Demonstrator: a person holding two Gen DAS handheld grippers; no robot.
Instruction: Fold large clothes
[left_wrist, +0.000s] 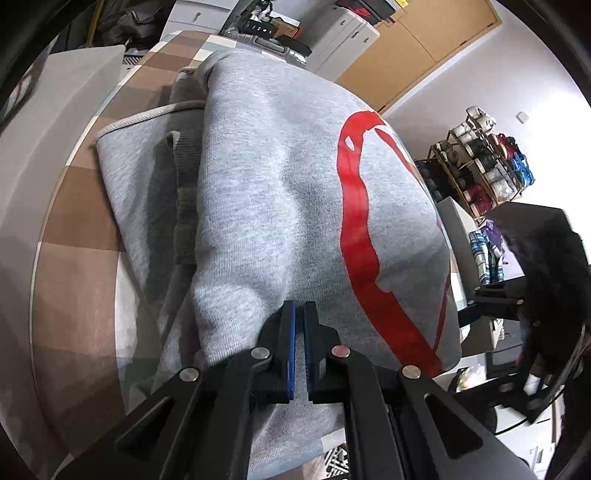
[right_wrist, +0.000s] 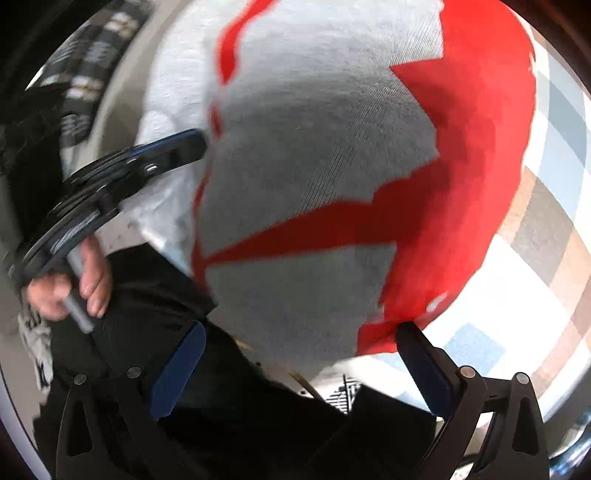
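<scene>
One grey sweatshirt (left_wrist: 280, 206) with a red print (left_wrist: 354, 206), folded into a thick bundle, lying on a checked cloth (left_wrist: 74, 266) of brown, white and blue squares. Left gripper (left_wrist: 299, 314): fingers clenched together, tips resting against the near edge of the bundle; no fabric visibly caught between them. Right gripper (right_wrist: 301, 341): fingers spread wide, released, straddling the bundle's near edge. Background: rack of shoes (left_wrist: 484, 162).

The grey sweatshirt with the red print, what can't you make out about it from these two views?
- Red print: left wrist view, wraps out of sight over the sweatshirt's folded edge.
- Right wrist view: motion blur smears everything.
- Left gripper: whether fabric sits between its shut pads is unclear.
</scene>
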